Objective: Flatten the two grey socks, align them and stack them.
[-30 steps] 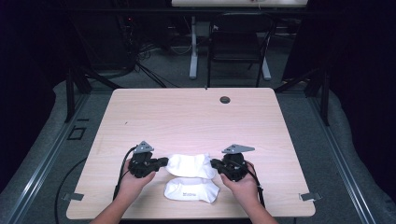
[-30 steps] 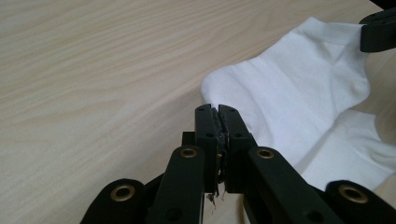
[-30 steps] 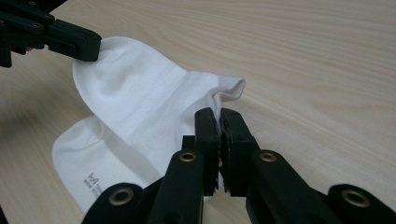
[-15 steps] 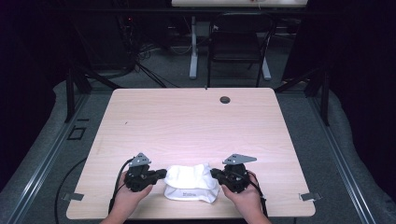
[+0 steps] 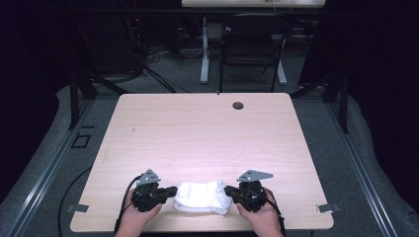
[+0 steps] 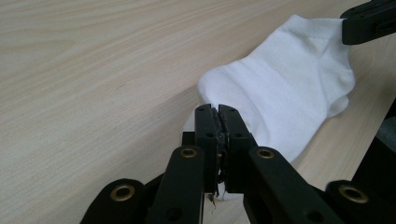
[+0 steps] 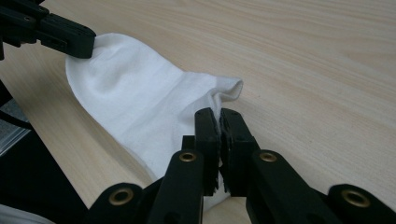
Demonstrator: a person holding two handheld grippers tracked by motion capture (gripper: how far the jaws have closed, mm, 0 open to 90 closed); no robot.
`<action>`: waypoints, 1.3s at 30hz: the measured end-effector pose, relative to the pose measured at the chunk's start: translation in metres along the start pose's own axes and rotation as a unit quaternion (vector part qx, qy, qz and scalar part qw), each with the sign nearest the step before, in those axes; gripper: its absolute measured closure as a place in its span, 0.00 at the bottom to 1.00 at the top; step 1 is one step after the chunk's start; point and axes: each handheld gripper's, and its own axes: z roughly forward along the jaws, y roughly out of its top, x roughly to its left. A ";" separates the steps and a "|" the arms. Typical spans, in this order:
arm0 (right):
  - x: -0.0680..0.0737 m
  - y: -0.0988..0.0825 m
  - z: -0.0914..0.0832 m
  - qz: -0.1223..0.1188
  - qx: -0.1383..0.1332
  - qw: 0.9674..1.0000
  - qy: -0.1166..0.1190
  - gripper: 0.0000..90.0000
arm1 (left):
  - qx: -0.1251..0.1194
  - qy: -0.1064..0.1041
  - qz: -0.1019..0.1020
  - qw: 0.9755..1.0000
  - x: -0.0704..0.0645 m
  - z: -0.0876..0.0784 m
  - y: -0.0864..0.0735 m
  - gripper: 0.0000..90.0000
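Left claw [image 5: 170, 191] pinched tight on one end of white sock [image 5: 202, 196], right claw [image 5: 228, 190] clamped on the other end. Sock stretched btwn them, lying flat on tabletop [image 5: 207, 133], lower centre of high view, near front edge. Hands [image 5: 137, 217] at bottom of frame.

White sock [image 5: 201, 196] lying near front edge of wooden table [image 5: 207, 138]. Left gripper [image 5: 169, 191] pinching sock's left end, right gripper [image 5: 229, 190] pinching right end. Hands gripping both from below. Dark round hole [image 5: 238, 105] sitting near table's far edge.
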 end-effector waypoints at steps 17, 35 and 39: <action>-0.002 -0.011 0.004 0.002 0.012 1.000 -0.004 0.96 | 0.015 0.001 0.007 1.000 -0.001 0.010 -0.007 0.98; -0.004 -0.015 0.012 0.006 0.023 1.000 -0.003 0.96 | 0.029 0.011 0.013 0.999 -0.002 0.015 -0.012 0.97; -0.006 -0.015 0.012 0.011 0.017 1.000 -0.003 0.96 | 0.030 0.011 0.013 0.999 -0.002 0.016 -0.013 0.97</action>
